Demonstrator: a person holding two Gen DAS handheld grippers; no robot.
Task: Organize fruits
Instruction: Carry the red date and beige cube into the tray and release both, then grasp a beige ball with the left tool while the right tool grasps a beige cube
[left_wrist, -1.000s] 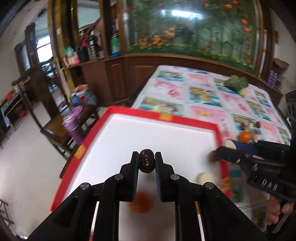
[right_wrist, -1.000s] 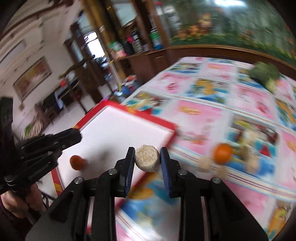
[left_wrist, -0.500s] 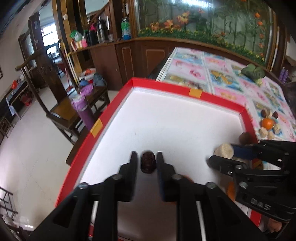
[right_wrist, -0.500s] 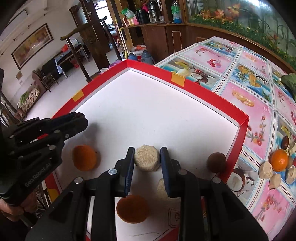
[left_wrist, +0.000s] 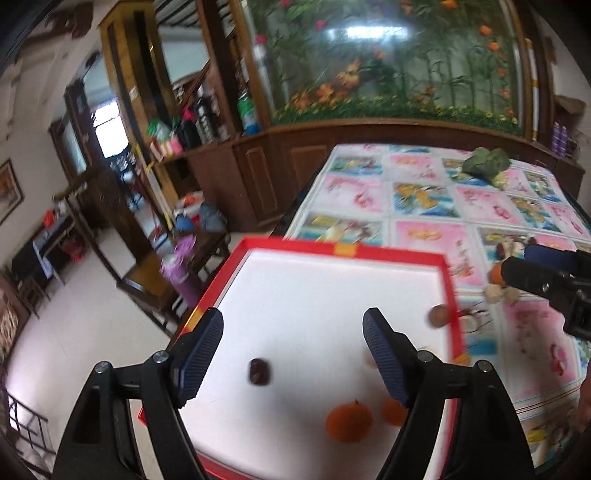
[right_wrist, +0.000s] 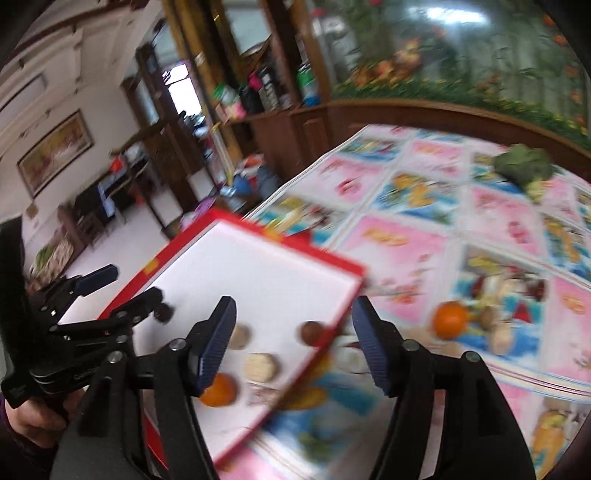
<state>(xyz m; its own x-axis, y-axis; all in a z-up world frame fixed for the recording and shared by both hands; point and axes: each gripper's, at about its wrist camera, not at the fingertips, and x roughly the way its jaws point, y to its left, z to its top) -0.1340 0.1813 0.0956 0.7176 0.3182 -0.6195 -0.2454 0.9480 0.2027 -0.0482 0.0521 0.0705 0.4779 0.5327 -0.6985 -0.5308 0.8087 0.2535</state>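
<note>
A red-rimmed white tray (left_wrist: 343, 251) lies on the table's left end. In it lie a dark date (left_wrist: 259, 371), an orange (left_wrist: 348, 421), a second orange (left_wrist: 392, 410) and a brown round fruit (left_wrist: 439, 315). My left gripper (left_wrist: 293, 354) is open and empty above the date. My right gripper (right_wrist: 293, 343) is open and empty above the tray's right edge (right_wrist: 332, 262). Below it lie a pale round piece (right_wrist: 260, 367), another pale piece (right_wrist: 240, 336), an orange (right_wrist: 219, 389) and the brown fruit (right_wrist: 310, 332).
On the patterned tablecloth (right_wrist: 406, 251) right of the tray lies a heap with an orange (right_wrist: 450, 319) and several pale and dark pieces. A green vegetable (right_wrist: 524, 166) lies at the far end. A wooden cabinet and a chair stand beyond the table's left edge.
Both grippers have opened and lifted away. The date now lies on the tray under the left gripper. The pale round piece lies on the tray under the right gripper.
</note>
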